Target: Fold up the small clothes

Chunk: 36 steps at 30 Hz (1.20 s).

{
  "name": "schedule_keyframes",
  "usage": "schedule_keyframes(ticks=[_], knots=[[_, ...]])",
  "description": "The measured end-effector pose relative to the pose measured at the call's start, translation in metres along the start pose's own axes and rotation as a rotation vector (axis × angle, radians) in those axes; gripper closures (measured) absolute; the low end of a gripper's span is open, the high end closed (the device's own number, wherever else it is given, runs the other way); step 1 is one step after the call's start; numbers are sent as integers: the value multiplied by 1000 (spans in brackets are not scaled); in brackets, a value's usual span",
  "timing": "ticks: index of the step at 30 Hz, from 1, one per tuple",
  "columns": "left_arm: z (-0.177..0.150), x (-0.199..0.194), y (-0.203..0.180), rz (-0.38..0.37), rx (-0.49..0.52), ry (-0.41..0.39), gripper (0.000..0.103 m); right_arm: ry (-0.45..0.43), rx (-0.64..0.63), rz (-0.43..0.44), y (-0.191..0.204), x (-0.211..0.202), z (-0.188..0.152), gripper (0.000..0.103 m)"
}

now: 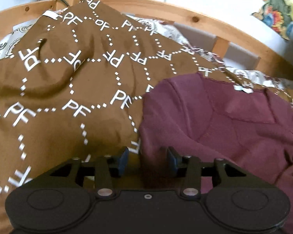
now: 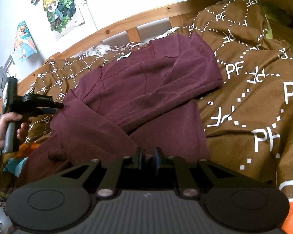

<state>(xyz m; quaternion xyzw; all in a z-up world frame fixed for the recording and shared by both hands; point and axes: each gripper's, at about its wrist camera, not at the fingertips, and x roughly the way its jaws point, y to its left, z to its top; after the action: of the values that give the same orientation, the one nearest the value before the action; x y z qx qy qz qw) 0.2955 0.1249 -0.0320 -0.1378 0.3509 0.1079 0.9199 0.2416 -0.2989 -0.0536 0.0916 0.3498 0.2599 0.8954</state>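
The right claw sits nearest its lens, its blue pads almost together and pinching a fold of the maroon fleece garment at its near hem. The garment lies crumpled across a brown blanket printed with white "PF" letters and dotted lines, spread over a bed with a pale wooden frame. One sleeve is folded over the body.

In the left wrist view, the left claw stands partly spread, its pads to either side of the garment's edge where maroon meets brown blanket; the pads do not press the cloth. From the right wrist view, a hand grips that claw's handle at the garment's far left side. Cartoon posters hang on the white wall.
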Motion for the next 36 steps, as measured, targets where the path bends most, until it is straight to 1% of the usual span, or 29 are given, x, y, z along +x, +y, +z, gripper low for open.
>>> schedule_keyframes(ticks=[1, 3, 5, 7, 9, 11, 12, 13, 14, 15, 16, 17, 18, 20, 21, 23, 24, 26, 28, 29, 31, 32, 36], knots=[[-5, -3, -1, 2, 12, 6, 60, -1, -4, -3, 1, 0, 0, 86], [-14, -7, -3, 11, 34, 28, 73, -1, -13, -8, 2, 0, 1, 86], [-20, -8, -6, 14, 57, 44, 95, 1, -23, -19, 4, -1, 0, 80], [-22, -10, -9, 47, 76, 40, 99, 1, -33, -30, 5, -2, 1, 70], [-21, -10, -12, 88, 92, 47, 100, -1, -47, -43, 7, -4, 1, 66], [-21, -12, -15, 98, 104, 46, 100, -6, -63, -61, 10, -8, 2, 61], [-21, -15, -16, 98, 111, 42, 99, -9, -72, -69, 11, -12, 3, 55], [-22, -19, -17, 89, 108, 44, 92, -14, -80, -76, 12, -16, 3, 50], [-23, -24, -16, 74, 97, 48, 80, -20, -89, -83, 13, -21, 4, 47], [-24, -30, -16, 59, 86, 44, 74, -25, -100, -88, 14, -26, 5, 41], [-26, -37, -17, 45, 81, 35, 64, -31, -111, -97, 16, -32, 5, 36], [-30, -46, -19, 35, 86, 22, 55, -35, -121, -103, 17, -36, 6, 34], [-34, -56, -22, 30, 100, 9, 51, -42, -135, -114, 20, -41, 7, 32], [-42, -77, -29, 28, 138, -15, 36, -60, -156, -127, 26, -51, 10, 29], [-46, -89, -32, 18, 154, -27, 32, -72, -167, -128, 30, -58, 11, 26], [-58, -114, -38, -14, 180, -55, 18, -90, -180, -125, 37, -67, 13, 19], [-64, -128, -40, -32, 191, -70, 15, -102, -187, -123, 42, -73, 13, 16], [-79, -151, -44, -60, 208, -94, 4, -119, -204, -116, 49, -83, 13, 12], [-94, -171, -45, -89, 216, -105, 1, -127, -223, -115, 56, -93, 10, 3], [-101, -177, -44, -107, 219, -99, 1, -131, -228, -117, 58, -96, 7, 1], [-118, -187, -42, -136, 236, -68, 1, -129, -233, -122, 60, -104, 1, 0], [-127, -192, -40, -144, 251, -53, 1, -114, -234, -125, 61, -105, -2, 0], [-156, -208, -32, -149, 307, -33, 1, -44, -244, -142, 64, -110, -13, 0]])
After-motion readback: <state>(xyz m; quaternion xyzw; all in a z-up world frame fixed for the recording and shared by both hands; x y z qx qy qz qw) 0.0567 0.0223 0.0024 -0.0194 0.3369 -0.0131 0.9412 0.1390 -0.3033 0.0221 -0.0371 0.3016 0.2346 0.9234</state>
